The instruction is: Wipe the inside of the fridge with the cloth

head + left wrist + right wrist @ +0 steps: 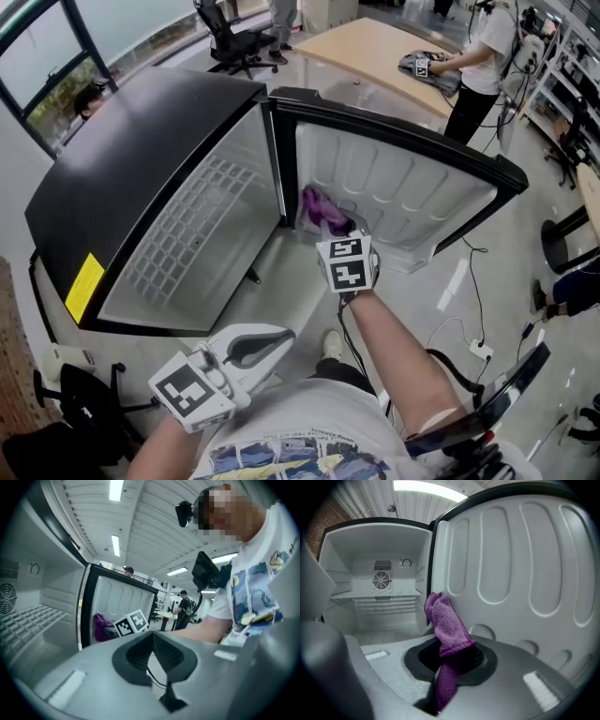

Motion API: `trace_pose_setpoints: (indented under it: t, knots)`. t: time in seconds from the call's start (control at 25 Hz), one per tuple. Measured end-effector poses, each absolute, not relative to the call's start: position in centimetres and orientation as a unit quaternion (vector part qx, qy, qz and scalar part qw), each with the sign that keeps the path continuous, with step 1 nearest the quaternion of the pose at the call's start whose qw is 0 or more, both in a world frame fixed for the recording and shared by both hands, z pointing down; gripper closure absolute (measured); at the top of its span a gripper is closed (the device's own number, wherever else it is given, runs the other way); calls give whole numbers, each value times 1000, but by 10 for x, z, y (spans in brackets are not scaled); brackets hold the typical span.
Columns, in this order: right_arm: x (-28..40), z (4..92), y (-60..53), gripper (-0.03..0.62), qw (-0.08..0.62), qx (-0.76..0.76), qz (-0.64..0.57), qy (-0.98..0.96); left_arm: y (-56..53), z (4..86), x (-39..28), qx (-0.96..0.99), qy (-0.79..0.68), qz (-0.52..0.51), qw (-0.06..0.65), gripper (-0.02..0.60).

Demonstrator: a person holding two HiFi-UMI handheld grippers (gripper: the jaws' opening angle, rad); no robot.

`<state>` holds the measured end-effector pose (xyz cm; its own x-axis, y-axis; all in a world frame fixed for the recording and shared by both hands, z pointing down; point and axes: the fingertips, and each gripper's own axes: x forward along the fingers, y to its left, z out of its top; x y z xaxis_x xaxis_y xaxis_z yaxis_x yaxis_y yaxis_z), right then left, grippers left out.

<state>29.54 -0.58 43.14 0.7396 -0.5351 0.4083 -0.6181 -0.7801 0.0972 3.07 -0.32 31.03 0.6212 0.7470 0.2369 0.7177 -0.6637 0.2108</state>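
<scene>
A small black fridge (141, 159) stands with its door (394, 187) swung wide to the right. My right gripper (339, 230) is shut on a purple cloth (323, 211), held close to the door's white inner lining near the hinge. In the right gripper view the cloth (445, 625) sticks up from between the jaws, with the white interior (379, 592) and wire shelf (375, 595) behind at left. My left gripper (267, 342) hangs low near my body, shut, holding nothing. From the left gripper view the cloth (101, 626) shows by the door's edge.
A wooden table (394, 56) stands behind the fridge with a person (483, 66) working at it. An office chair (234, 37) is at the back. Cables and a power strip (478, 349) lie on the floor at right. A wire shelf (187, 225) spans the fridge interior.
</scene>
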Motion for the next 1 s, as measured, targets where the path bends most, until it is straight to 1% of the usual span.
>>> trace_pose_setpoints:
  t: [0.28,1.0]
  knots:
    - [303,434,33,543,116,936,186,-275,10,313,37,887,436,152,31,575]
    - [296,436,173,543,126,959,208,-146,56,311,41,847,508,153,32,575]
